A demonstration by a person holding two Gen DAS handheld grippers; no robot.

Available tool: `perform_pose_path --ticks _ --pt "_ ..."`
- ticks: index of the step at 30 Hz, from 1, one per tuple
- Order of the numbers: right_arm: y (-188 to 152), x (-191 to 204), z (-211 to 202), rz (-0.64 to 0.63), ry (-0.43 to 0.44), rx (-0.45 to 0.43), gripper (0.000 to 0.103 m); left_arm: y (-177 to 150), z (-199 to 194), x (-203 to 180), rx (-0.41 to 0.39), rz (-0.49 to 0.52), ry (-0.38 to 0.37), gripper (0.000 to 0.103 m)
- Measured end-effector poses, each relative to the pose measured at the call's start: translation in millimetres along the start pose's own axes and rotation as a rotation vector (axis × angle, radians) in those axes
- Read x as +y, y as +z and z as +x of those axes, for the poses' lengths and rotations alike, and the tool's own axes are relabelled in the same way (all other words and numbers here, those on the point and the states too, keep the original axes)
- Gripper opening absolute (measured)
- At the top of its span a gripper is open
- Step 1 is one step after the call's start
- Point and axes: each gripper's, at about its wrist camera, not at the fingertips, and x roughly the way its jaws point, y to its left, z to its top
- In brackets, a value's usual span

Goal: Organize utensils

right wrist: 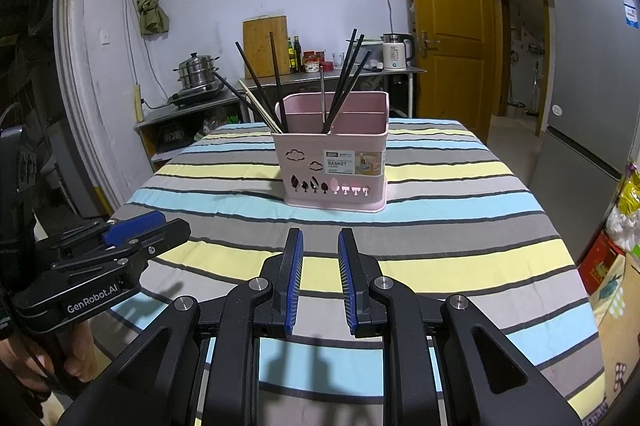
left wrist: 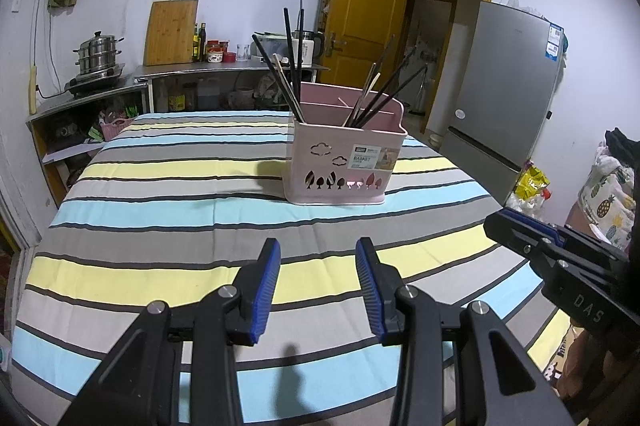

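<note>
Two tools hover low over a striped desk, both empty: the left tool has its fingers well apart, the right tool a narrower gap. Farther back, mid-desk, stands a pink basket with dark chopsticks leaning in its compartments. Any regrasp probably works best approached from above, pinching one stick near its top without tipping the basket.

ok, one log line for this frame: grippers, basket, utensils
left gripper: open, empty | right gripper: open, empty | pink plastic utensil basket: upright on striped tablecloth | black chopsticks: standing in basket
</note>
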Motion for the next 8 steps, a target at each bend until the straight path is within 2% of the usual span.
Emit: perform_pose_path --ticks 8 --pt "-0.5 -0.3 -0.1 0.000 0.000 0.001 0.018 -2.6 0.3 2.0 0.008 -0.003 -0.005 0.041"
